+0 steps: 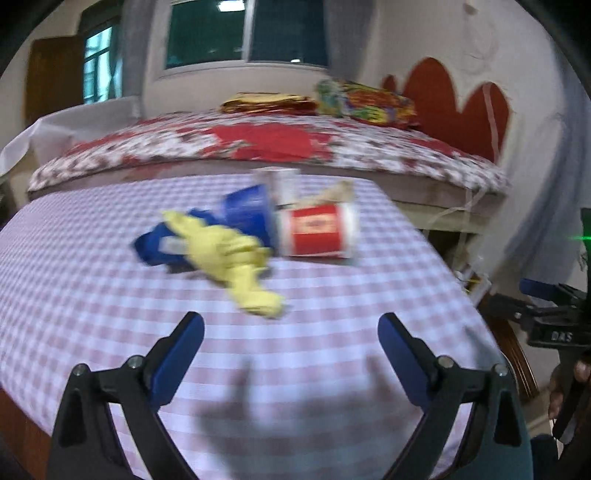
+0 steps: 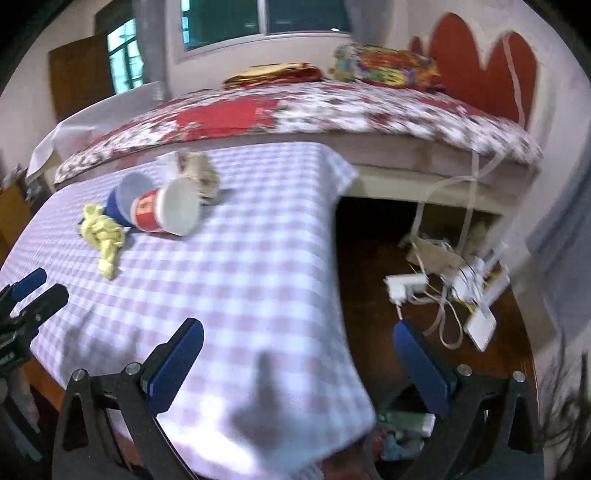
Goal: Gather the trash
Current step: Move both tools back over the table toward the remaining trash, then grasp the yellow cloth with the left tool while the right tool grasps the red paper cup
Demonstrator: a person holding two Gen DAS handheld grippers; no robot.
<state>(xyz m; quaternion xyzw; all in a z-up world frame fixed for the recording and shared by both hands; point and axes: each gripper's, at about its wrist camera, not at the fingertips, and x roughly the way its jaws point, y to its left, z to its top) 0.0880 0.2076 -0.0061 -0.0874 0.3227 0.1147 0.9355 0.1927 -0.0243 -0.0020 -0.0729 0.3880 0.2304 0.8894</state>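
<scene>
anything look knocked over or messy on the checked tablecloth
Yes. A red-and-white paper cup lies tipped on its side, and a blue paper cup lies toppled against it. A crumpled yellow wrapper sprawls beside them, with a crumpled brown paper scrap behind. No spilled liquid shows on the cloth.

Dim, motion-blurred, fisheye-warped edges

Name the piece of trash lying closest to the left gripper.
The crumpled yellow wrapper; the blue cup and red cup lie behind it.

bed (image 1: 369, 151): floral cover | window (image 1: 247, 33) | checked table (image 1: 92, 295)
</scene>
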